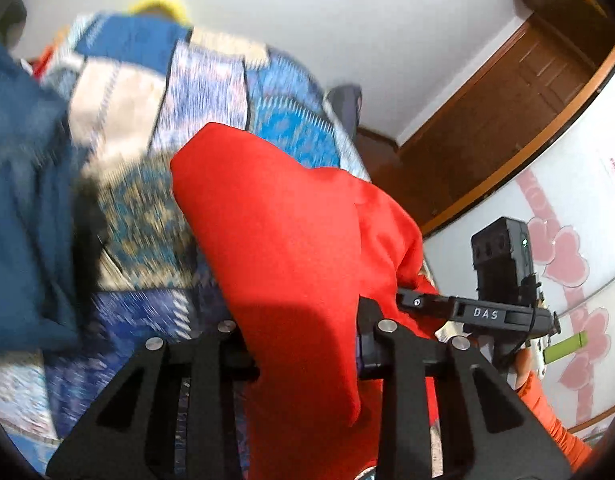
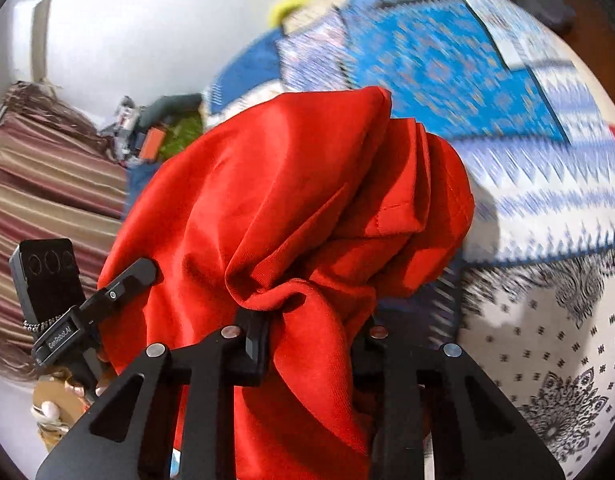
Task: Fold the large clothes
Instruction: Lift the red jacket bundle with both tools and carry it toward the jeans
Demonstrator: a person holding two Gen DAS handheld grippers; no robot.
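Note:
A large red garment [image 1: 283, 240] hangs between my two grippers, lifted above a bed with a blue patterned cover [image 1: 155, 184]. My left gripper [image 1: 307, 360] is shut on a fold of the red cloth, which drapes over and between its fingers. My right gripper [image 2: 311, 344] is shut on a bunched part of the same red garment [image 2: 299, 200]. The right gripper also shows in the left wrist view [image 1: 487, 312] at the right, and the left gripper shows in the right wrist view [image 2: 87, 308] at the left. The fingertips of both are hidden by cloth.
The blue and white patterned bed cover [image 2: 447, 60] fills the background. A blue cloth [image 1: 23, 200] lies at the left. A black-and-white patterned cloth [image 2: 547, 340] lies at the right. A wooden door [image 1: 507, 100] and striped curtain [image 2: 47, 180] stand beyond.

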